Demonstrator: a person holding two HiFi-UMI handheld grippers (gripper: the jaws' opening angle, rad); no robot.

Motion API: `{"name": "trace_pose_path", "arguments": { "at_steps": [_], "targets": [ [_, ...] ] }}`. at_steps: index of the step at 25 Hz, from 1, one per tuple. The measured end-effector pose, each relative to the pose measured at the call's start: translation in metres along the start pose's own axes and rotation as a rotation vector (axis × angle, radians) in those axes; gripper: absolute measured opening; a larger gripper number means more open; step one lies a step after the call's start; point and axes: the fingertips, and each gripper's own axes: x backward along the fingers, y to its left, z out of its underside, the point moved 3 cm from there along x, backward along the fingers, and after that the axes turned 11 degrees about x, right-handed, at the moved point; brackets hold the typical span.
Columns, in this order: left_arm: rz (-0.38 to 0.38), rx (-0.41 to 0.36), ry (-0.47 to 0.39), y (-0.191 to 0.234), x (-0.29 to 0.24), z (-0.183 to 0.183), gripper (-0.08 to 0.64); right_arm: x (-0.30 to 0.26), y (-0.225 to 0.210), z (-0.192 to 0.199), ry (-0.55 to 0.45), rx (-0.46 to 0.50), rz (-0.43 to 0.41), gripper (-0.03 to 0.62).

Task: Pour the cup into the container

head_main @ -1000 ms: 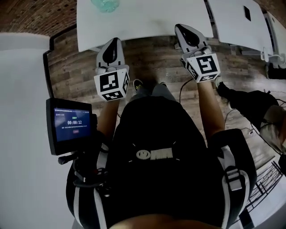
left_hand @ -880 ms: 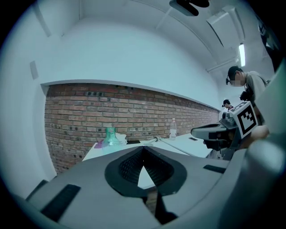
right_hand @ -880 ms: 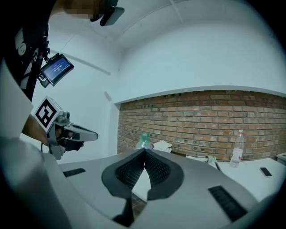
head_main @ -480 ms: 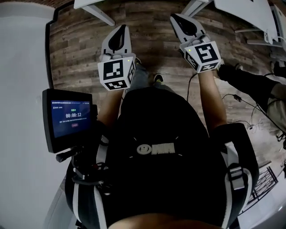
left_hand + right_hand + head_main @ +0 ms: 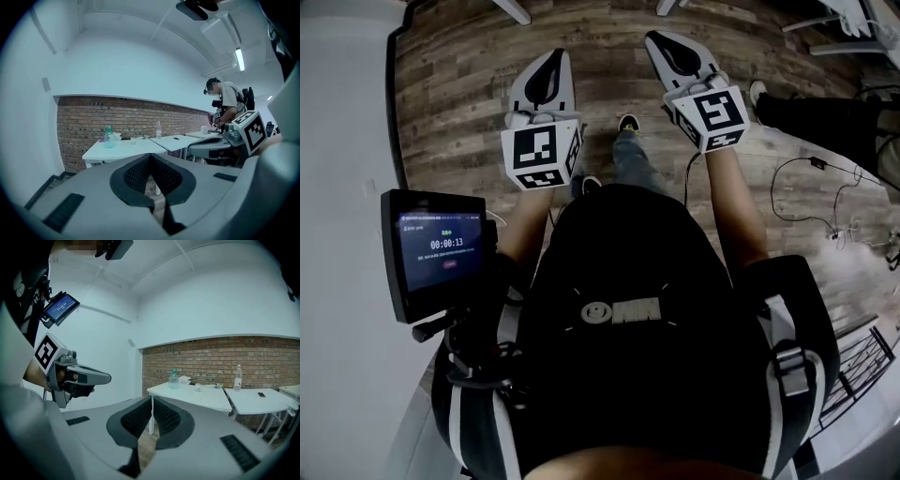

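Note:
Far ahead on a white table (image 5: pixel 201 398) stand a teal bottle-shaped container (image 5: pixel 173 379) and a small clear cup (image 5: pixel 198 387). The left gripper view shows the same container (image 5: pixel 108 137) and cup (image 5: pixel 133 140). My left gripper (image 5: pixel 553 58) and right gripper (image 5: pixel 661 39) hang side by side over the wooden floor, well short of the table. Both are shut with nothing between the jaws: the left gripper's (image 5: pixel 150 157) pads meet, and so do those of the right gripper (image 5: pixel 153 399).
A clear water bottle (image 5: pixel 238 377) and a dark phone (image 5: pixel 261 394) lie further right on the tables. Another person (image 5: pixel 229 101) works at a far table. A timer screen (image 5: pixel 439 253) sits by my left arm. Cables (image 5: pixel 825 202) trail on the floor at right.
The white table and teal container have slid out of the top of the head view, leaving only floor under the grippers. Both grippers stay shut and side by side.

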Motion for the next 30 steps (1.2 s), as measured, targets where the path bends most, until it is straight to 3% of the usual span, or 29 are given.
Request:
{"name": "trace_pose_path", "arguments": {
  "at_steps": [4, 8, 12, 16, 22, 30],
  "targets": [
    [-0.058, -0.011, 0.001, 0.022, -0.01, -0.001, -0.002, -0.029, 0.007, 0.005, -0.005, -0.011, -0.037, 0.006],
    [-0.082, 0.006, 0.057, 0.012, 0.015, 0.022, -0.002, -0.001, 0.037, 0.022, 0.024, -0.074, -0.06, 0.006],
    [-0.095, 0.023, 0.056, 0.001, 0.035, 0.029, -0.002, 0.025, 0.044, 0.024, 0.026, -0.111, -0.03, 0.006],
    [-0.082, 0.017, 0.072, -0.002, 0.035, 0.037, -0.002, 0.028, 0.044, 0.047, 0.048, -0.191, 0.018, 0.006],
    [-0.068, 0.04, 0.114, -0.007, 0.038, 0.052, -0.002, 0.03, 0.046, 0.05, 0.056, -0.194, 0.044, 0.006],
    [-0.045, 0.031, 0.107, -0.016, 0.035, 0.047, -0.002, 0.034, 0.043, 0.052, 0.063, -0.211, 0.064, 0.006]
  ]
}}
